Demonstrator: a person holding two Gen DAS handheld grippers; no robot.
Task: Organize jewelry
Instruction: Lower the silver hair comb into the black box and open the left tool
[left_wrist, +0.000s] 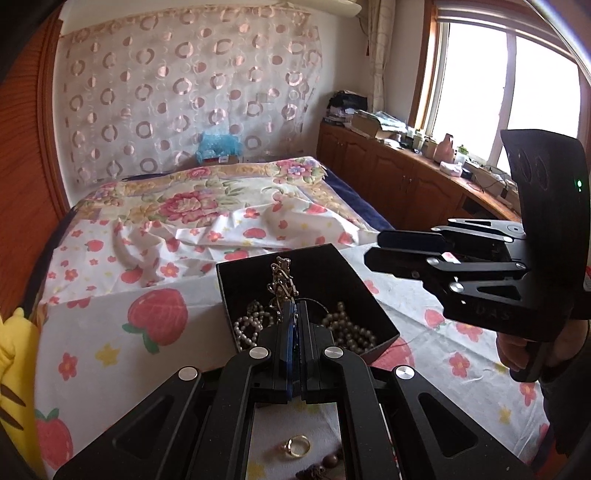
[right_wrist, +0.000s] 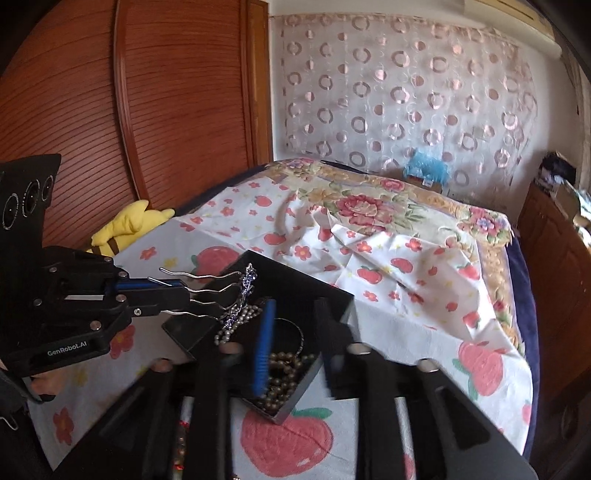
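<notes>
A black open box (left_wrist: 384, 332) sits on the strawberry-print sheet and holds several pearl strands (left_wrist: 351, 332). My left gripper (left_wrist: 293, 314) is shut on a jewelled hair comb (left_wrist: 282, 280), holding it over the box; in the right wrist view the comb's wavy metal prongs (right_wrist: 207, 291) stick out of the left gripper (right_wrist: 177, 295) above the box (right_wrist: 295, 402). My right gripper (right_wrist: 295, 332) is open and empty, hovering over the box's near side; it shows in the left wrist view (left_wrist: 376, 247) to the box's right. A gold ring (left_wrist: 297, 445) lies on the sheet below my left gripper.
The bed with a floral cover (left_wrist: 192, 199) stretches behind the box. A yellow plush toy (right_wrist: 129, 225) lies at the left by a wooden wardrobe (right_wrist: 110, 110). A cluttered wooden cabinet (left_wrist: 406, 166) runs under the window at right. Brown beads (left_wrist: 325, 465) lie near the ring.
</notes>
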